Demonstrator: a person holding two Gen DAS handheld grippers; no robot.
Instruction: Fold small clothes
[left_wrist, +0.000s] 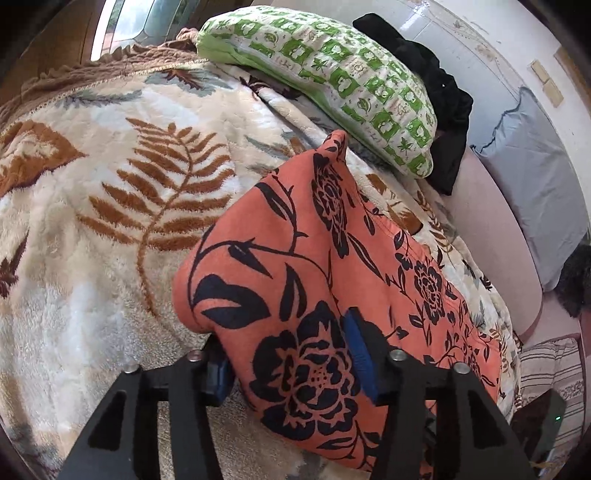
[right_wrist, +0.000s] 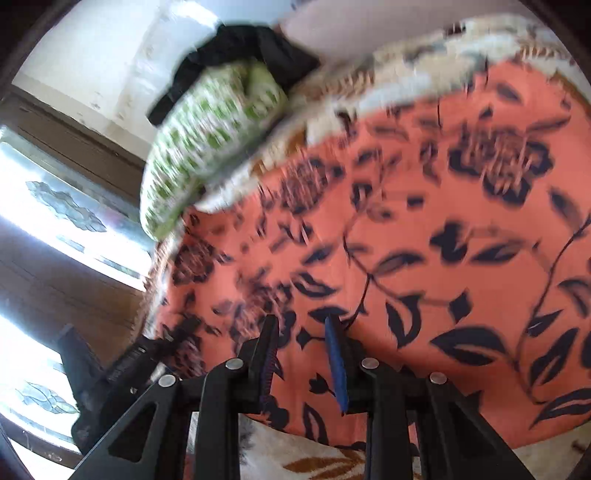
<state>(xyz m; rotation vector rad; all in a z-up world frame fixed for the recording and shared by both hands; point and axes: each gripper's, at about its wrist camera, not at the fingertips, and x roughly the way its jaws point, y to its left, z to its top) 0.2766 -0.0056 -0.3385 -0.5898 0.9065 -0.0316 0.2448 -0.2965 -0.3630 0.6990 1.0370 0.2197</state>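
Note:
An orange garment with a black flower print lies on a fleece blanket with brown fern leaves. My left gripper is shut on a raised fold of the garment, which bulges up between its blue pads. In the blurred right wrist view the same garment fills most of the frame. My right gripper hovers at the garment's near edge with a gap between its fingers and nothing in them.
A green-and-white patterned pillow lies at the bed's far side with a black cloth behind it. A grey cushion rests against the wall at right. A wooden window frame is at left in the right wrist view.

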